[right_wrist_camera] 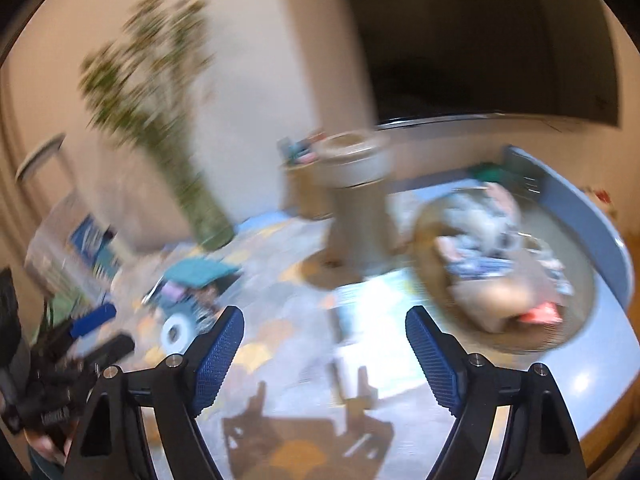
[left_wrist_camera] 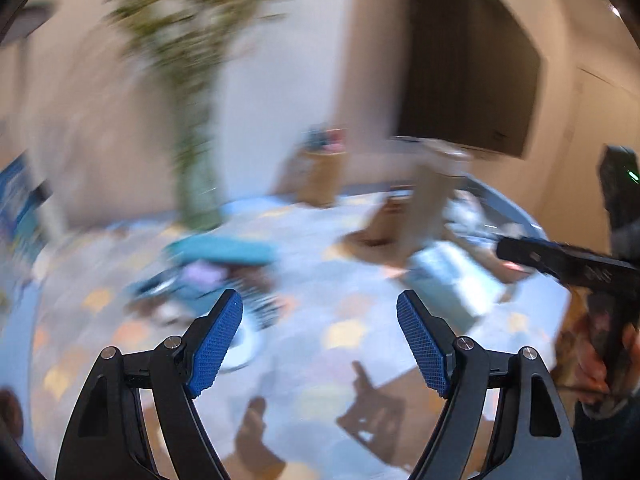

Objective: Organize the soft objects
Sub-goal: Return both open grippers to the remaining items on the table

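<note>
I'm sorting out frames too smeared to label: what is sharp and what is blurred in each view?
Left wrist view: the left gripper is crisp, its jaws open and empty, while the table, plant and teal cloth are motion-smeared. Right wrist view: the right gripper is sharp, also open and empty; the basket of soft things is streaked, and gripper shadows fall on the tabletop.

Home living room, blurred views. Patterned play mat (right_wrist_camera: pixel 280 332) with raised blue rim; tall plant (right_wrist_camera: pixel 160 120); dark wall screen (right_wrist_camera: pixel 480 40); round basket (right_wrist_camera: pixel 480 320) of soft items; toy cart (right_wrist_camera: pixel 188 304).
</note>
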Available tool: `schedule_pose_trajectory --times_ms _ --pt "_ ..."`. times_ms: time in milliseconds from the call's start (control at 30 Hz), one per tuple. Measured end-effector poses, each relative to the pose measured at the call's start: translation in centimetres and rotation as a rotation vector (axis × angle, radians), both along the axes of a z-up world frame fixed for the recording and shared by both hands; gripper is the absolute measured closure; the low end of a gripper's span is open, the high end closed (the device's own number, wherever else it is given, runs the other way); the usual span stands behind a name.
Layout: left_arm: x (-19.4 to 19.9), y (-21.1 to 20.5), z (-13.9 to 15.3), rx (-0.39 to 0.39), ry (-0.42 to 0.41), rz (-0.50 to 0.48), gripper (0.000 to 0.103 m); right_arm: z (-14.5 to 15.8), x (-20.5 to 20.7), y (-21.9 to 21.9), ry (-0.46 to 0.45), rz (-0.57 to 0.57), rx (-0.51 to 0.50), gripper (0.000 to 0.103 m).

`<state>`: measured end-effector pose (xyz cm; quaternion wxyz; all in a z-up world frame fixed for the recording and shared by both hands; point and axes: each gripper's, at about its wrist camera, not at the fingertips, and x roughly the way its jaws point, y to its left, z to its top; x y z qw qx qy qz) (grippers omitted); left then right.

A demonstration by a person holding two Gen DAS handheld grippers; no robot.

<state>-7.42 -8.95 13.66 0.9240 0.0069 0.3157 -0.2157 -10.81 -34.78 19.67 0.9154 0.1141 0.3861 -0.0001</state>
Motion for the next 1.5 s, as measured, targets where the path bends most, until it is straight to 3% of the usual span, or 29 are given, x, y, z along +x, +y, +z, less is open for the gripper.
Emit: schedule_pose_trajectory --times_ms 200,367,433,567,967,1133,1300,1400,1500 --pt "3.2 7.4 -6.7 0.093 0.116 0.259 0.025 -5.3 3.7 7.4 0.079 0.152 0.003 0.021" --pt "4.2 10.4 -11.7 0.100 0.204 0.308 0.025 -11.5 6.2 10.0 0.173 0.197 0.014 0.021" --pt "4.6 11.1 -12.2 0.066 0.247 0.301 0.025 -13.3 6.7 10.6 0.200 0.197 0.011 0.021" --pt "4.5 11.2 -12.1 0.027 0.237 0.276 0.025 -15.0 7.2 11.1 0.216 0.194 0.010 0.021" --pt "4.1 10.3 -12.0 0.059 0.222 0.245 0.025 -15.6 7.5 12.4 0.224 0.189 -0.117 0.018" --pt "3.8 9.3 -11.3 0.088 0.232 0.214 0.025 -15.5 7.7 12.0 0.238 0.200 -0.069 0.016" --pt "3.2 5.9 -9.7 0.137 0.232 0.112 0.025 -14.0 10.0 10.9 0.285 0.242 0.157 0.017" --pt "4.7 3.9 -9.5 0.160 0.200 0.086 0.025 -12.9 12.2 11.6 0.253 0.244 0.126 0.017" --pt "7.1 3.3 -10.6 0.141 0.229 0.077 0.025 -12.7 14.7 13.0 0.209 0.259 0.065 0.017"
